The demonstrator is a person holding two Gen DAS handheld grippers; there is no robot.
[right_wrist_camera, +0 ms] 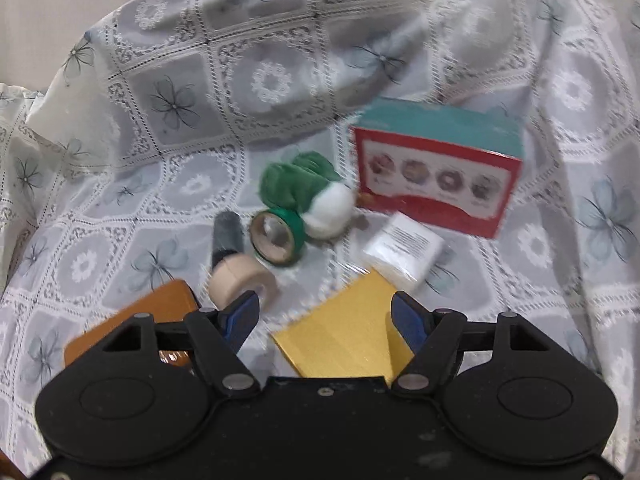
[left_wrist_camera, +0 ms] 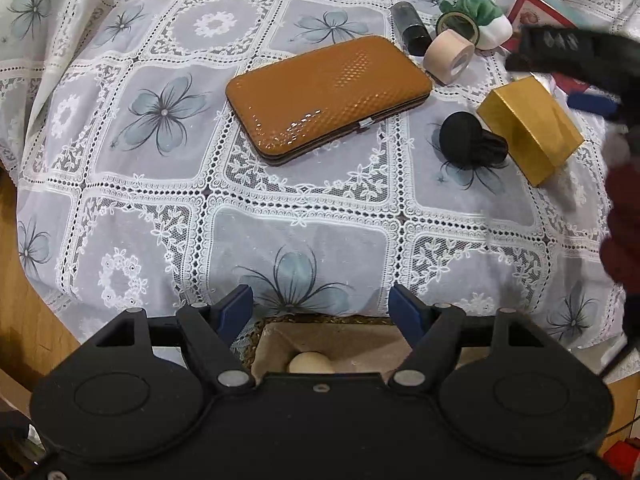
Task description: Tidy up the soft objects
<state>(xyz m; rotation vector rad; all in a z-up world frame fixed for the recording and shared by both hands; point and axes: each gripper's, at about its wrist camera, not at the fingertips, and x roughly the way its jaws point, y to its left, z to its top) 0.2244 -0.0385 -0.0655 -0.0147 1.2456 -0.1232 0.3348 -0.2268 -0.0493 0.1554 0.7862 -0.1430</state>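
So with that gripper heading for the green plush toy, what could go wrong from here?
Some possible snags:

1. The green plush toy sits tight against the green tape roll, so closing the fingers might grab or drag the roll too.

2. The right gripper hangs above the gold box with jaws apart and nothing between them; reaching forward could clip the box or the beige tape roll.

3. The lace tablecloth lies rumpled and might snag a fingertip.

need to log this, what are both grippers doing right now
left gripper: open, holding nothing
right gripper: open, holding nothing
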